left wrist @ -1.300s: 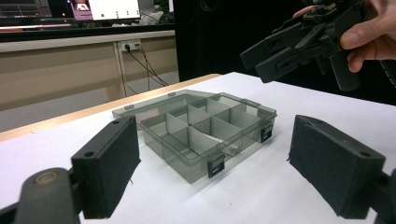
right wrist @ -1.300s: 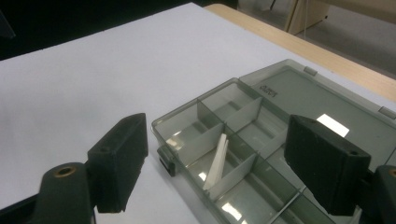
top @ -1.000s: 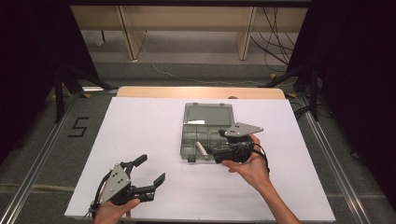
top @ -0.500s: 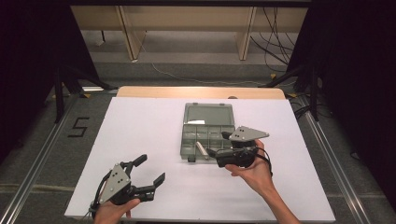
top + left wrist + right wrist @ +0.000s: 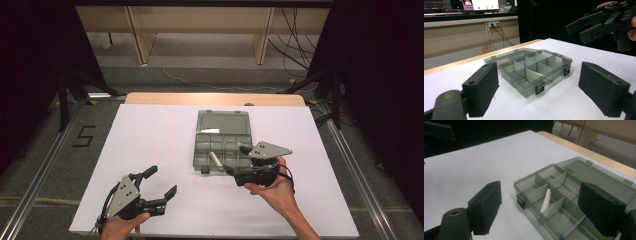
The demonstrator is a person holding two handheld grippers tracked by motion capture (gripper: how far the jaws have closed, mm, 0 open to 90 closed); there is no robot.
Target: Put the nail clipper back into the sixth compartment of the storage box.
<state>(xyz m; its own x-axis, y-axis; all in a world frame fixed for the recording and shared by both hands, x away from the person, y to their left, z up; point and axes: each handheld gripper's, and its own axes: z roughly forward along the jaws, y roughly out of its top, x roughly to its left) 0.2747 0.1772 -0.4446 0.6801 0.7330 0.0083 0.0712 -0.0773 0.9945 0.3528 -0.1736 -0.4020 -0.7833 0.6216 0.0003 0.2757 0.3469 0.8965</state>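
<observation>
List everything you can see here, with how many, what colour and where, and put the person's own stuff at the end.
Table: one, white top with a wooden far edge, centre of the high view.
Box: one, grey see-through plastic with dividers, lid open and lying flat on its far side, on the table right of centre.
White piece: one, white, flat and narrow, leaning in a near compartment of the box.
Latches: two, black, on the box's near wall.
Numeral 5: one, black, on the floor left of the table.
Left claw: one, black, open, over the near left table.
Right claw: one, black, open, at the box's near right corner.
Hands: two, at the near edge.
</observation>
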